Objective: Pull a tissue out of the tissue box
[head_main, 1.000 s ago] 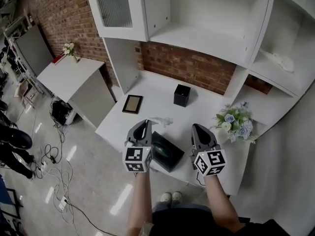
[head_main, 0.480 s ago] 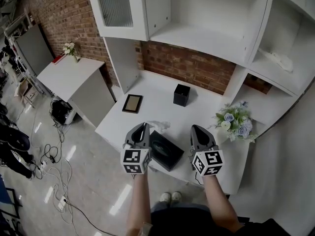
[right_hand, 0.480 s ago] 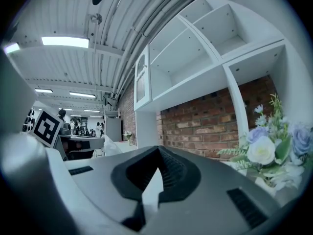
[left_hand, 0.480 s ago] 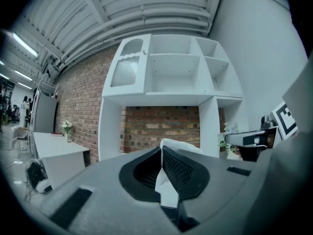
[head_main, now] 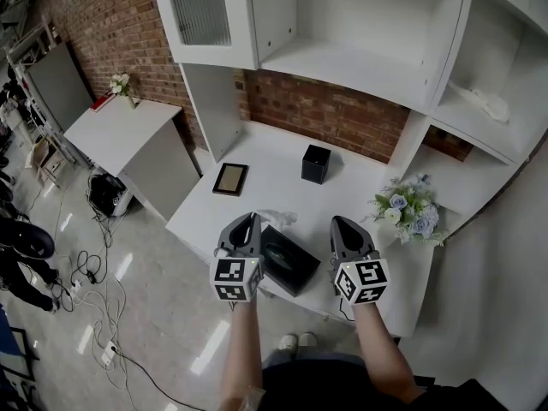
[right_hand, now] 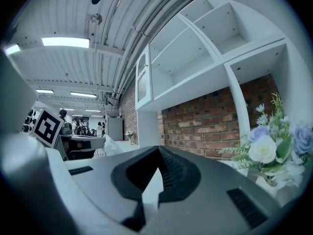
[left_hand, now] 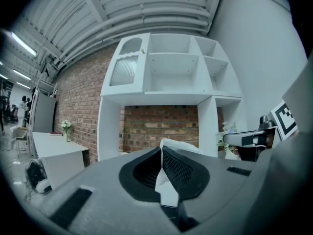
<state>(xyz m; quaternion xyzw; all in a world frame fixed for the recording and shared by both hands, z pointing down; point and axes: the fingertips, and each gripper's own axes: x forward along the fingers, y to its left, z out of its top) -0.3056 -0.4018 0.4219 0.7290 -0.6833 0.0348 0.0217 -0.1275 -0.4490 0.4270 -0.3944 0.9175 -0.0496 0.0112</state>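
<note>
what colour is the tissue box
The tissue box is black; the head view shows it best.

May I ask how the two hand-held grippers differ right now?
The left hand-held gripper is shut on a tissue; the right hand-held gripper is shut on nothing. The left flanks the black tissue box on its left, the right on its right, nearer the flowers. Both point level.

Head view: my left gripper [head_main: 252,219] covers left side of tissue box [head_main: 289,264]. Tissue [left_hand: 165,182] lower part lost between my jaws in left gripper view. Picture frame [head_main: 230,180] content too small to tell. Person [head_main: 19,245] cut by left edge. Flowers [right_hand: 275,148] clipped by right gripper view's rim.
</note>
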